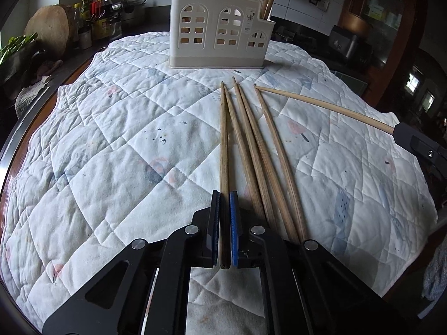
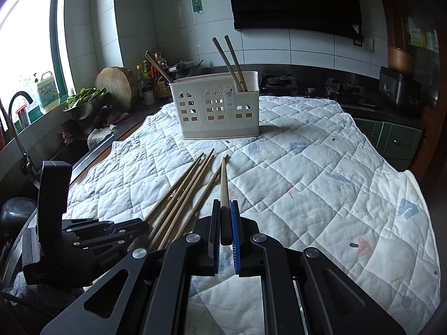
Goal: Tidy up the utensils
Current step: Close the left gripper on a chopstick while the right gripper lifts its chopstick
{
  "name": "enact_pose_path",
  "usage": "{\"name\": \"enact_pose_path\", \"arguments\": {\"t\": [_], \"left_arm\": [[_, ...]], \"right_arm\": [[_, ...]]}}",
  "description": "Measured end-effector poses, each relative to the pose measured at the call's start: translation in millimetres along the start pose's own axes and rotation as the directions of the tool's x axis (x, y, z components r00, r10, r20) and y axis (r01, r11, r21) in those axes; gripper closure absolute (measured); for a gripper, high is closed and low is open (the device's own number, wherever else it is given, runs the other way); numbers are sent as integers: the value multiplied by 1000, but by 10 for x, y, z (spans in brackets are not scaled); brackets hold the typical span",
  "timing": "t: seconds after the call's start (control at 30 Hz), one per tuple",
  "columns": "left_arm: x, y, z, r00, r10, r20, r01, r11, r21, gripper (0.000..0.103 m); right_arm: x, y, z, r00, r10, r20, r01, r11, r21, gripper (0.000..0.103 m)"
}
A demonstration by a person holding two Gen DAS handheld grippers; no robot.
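Both tools (image 1: 224,195) (image 2: 226,203) clamp chopsticks (image 1: 223,139) (image 2: 223,178)

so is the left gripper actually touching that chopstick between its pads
Touching. The left wrist view shows the left gripper shut on the darker chopstick, both pads pressed against its sides with no gap.

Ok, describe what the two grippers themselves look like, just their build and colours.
Both the left gripper and the right gripper are matte black linkages with silver round rivets at the pivots. Each has two flat parallel jaws lined with blue ribbed pads. Triangular cut-outs lighten the outer arms. No cables or sleeves show.
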State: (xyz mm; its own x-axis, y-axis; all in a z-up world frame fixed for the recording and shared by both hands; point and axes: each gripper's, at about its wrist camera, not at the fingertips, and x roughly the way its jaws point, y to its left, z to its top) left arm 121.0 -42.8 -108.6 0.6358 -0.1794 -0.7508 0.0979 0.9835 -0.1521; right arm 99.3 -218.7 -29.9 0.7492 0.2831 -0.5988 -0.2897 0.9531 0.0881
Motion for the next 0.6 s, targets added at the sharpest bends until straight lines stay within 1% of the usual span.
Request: {"name": "enact_pose_path", "arguments": {"t": [0.17,0.33,0.43,0.6], "left_arm": [[-207,71,127,997,-40,66,41,999,-19,97],[-450,141,327,987,-72,146,76,997,-24,97],[-578,168,485,979,-82,189,85,996,-7,97],[-712,198,778,968,-105,229,104,994,17,97]], "right_arm": [[-75,-22,125,1000,-7,29,8,1000,-13,96],[-146,-50,316,998,8,57,-6,1000,-26,96],[-171,-68,485,997,18,71,-15,999,-41,96],[-165,-110,845,997,31,75,-25,997,-75,96]]}}
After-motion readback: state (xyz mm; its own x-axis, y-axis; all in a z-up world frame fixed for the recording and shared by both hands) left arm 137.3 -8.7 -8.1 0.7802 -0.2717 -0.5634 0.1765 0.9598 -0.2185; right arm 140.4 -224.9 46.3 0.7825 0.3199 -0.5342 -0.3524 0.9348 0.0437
